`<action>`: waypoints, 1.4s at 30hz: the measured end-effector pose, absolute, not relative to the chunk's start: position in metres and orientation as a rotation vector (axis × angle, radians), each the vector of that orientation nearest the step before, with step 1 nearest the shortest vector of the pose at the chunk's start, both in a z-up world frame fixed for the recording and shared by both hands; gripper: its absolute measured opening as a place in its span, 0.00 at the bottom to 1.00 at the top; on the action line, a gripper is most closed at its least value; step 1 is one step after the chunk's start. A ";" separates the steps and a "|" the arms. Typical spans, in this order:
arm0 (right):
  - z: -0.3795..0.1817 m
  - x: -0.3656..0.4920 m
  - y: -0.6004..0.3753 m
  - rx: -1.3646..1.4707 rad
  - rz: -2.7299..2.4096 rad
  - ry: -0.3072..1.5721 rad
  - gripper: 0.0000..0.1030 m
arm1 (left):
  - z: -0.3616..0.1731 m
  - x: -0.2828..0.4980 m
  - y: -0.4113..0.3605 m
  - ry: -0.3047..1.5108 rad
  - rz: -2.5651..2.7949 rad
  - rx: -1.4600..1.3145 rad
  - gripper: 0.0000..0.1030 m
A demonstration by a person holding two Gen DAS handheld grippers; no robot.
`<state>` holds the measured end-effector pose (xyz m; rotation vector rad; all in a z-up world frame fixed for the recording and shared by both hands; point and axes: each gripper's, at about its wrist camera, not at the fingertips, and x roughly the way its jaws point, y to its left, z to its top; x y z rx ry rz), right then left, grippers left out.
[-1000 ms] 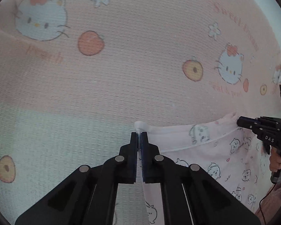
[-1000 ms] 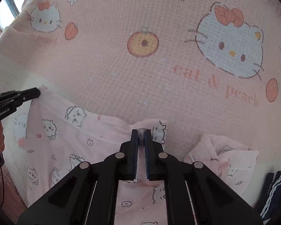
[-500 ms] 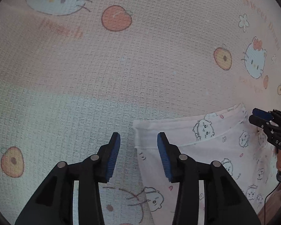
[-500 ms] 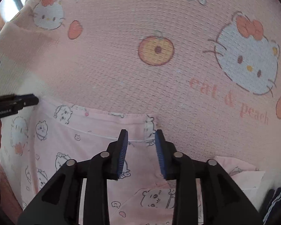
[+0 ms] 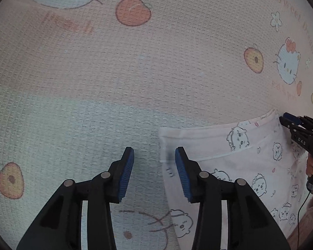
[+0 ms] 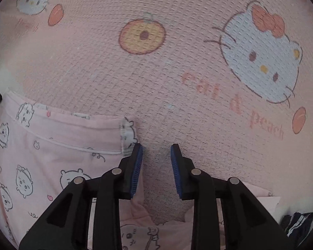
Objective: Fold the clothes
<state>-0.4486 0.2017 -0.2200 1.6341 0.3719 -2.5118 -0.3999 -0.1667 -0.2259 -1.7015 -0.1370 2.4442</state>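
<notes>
Pyjamas (image 5: 250, 162), soft pink cotton printed with cartoon bears, lie flat on a waffle-textured blanket (image 5: 135, 73). Left gripper (image 5: 154, 156) stands half-wide astride one corner; right gripper (image 6: 156, 152), closing, grips nothing beside the other.

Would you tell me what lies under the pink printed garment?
The pink printed garment lies flat on a cat-and-peach blanket, which shows all around its edge. Whatever lies beneath the blanket is covered.
</notes>
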 end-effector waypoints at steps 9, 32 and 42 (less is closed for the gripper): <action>-0.198 -0.444 0.182 1.550 -2.373 0.298 0.26 | -0.228 -0.403 -0.163 -0.095 2.430 -1.710 0.42; -0.215 -0.475 0.184 1.616 -2.467 0.357 0.18 | -0.250 -0.434 -0.127 0.017 2.533 -1.575 0.13; -0.131 -0.334 0.218 1.559 -2.490 -0.061 0.21 | -0.187 -0.348 -0.078 0.031 2.339 -1.647 0.34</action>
